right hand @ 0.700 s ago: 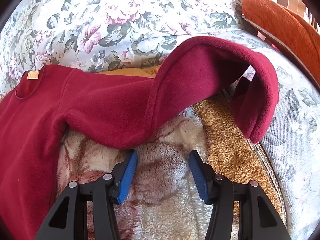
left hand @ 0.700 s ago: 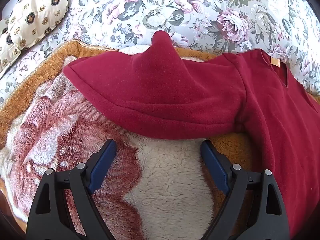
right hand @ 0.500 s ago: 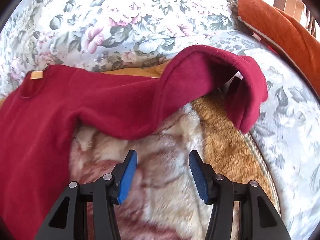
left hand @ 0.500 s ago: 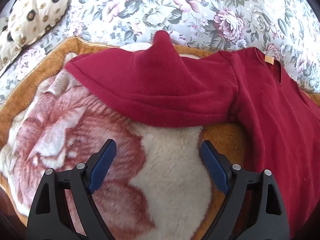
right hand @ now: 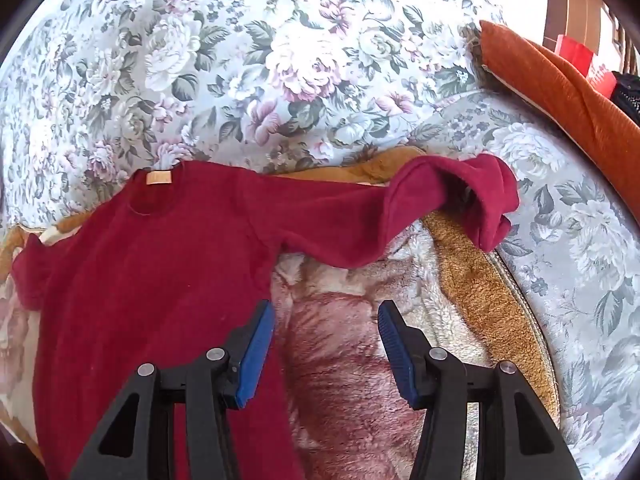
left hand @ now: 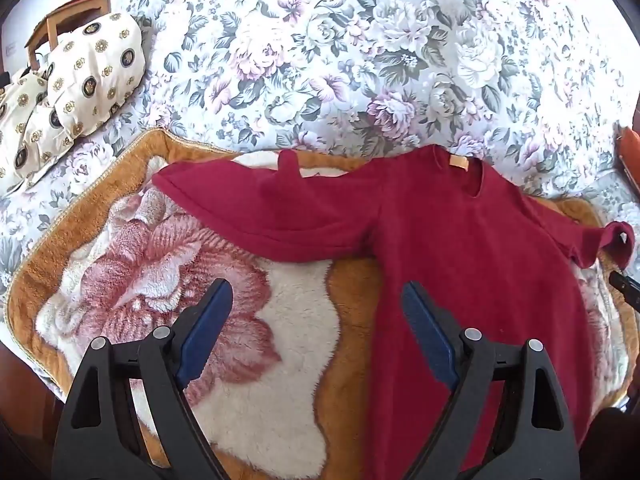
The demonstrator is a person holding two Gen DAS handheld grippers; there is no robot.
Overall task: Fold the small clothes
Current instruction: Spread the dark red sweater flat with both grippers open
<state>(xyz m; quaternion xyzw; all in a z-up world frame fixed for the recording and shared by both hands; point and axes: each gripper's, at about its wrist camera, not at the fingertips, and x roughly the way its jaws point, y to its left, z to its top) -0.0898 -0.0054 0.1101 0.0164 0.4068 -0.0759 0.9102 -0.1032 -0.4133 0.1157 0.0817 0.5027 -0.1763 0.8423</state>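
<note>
On the fluffy rose-print blanket [left hand: 256,360] a dark red fleece sweater [left hand: 460,272] lies spread flat, while both the left gripper [left hand: 316,332] and right gripper [right hand: 326,350] hover wide open, holding nothing.

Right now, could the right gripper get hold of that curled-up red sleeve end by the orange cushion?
Probably yes. The right gripper is open and empty, and the curled sleeve end lies ahead with only bare fleece blanket between them.

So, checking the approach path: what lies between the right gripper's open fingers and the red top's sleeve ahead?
Only bare plush blanket lies between the right gripper and the red top's sleeve, shown in the right wrist view.
</note>
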